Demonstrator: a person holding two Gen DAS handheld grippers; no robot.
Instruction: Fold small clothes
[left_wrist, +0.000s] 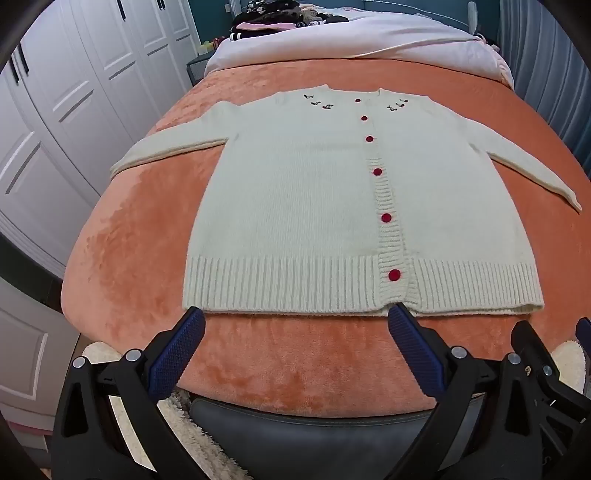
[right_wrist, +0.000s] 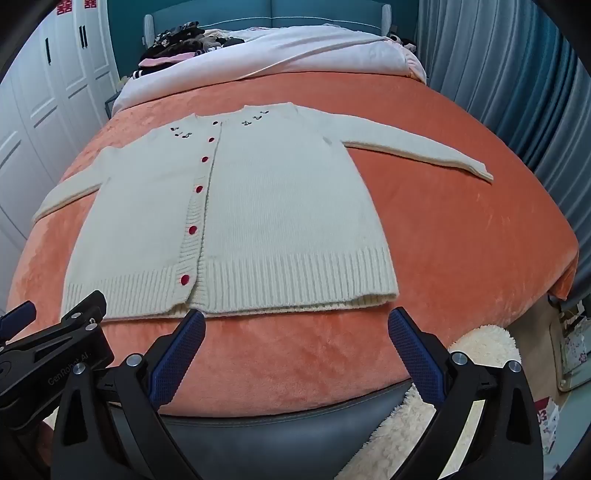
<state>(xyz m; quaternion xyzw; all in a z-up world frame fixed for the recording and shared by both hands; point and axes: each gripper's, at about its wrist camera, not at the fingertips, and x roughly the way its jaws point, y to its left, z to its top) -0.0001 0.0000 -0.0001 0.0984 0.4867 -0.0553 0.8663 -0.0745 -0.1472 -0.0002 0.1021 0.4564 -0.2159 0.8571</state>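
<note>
A cream knit cardigan (left_wrist: 295, 192) with red buttons lies flat, front up, on the orange blanket (left_wrist: 122, 258), both sleeves spread out to the sides. It also shows in the right wrist view (right_wrist: 266, 206). My left gripper (left_wrist: 295, 321) is open and empty, its blue fingertips just short of the ribbed hem. My right gripper (right_wrist: 295, 321) is open and empty, also just before the hem, to the right of the left one. The right gripper's body shows at the left wrist view's right edge (left_wrist: 535, 354).
The blanket covers a bed with a dark padded footboard (left_wrist: 314, 435). A white duvet (left_wrist: 351, 40) and a pile of clothes (left_wrist: 266, 18) lie at the far end. White wardrobes (left_wrist: 55, 110) stand left, blue curtains (right_wrist: 517, 92) right. A fluffy rug (right_wrist: 461, 387) lies on the floor.
</note>
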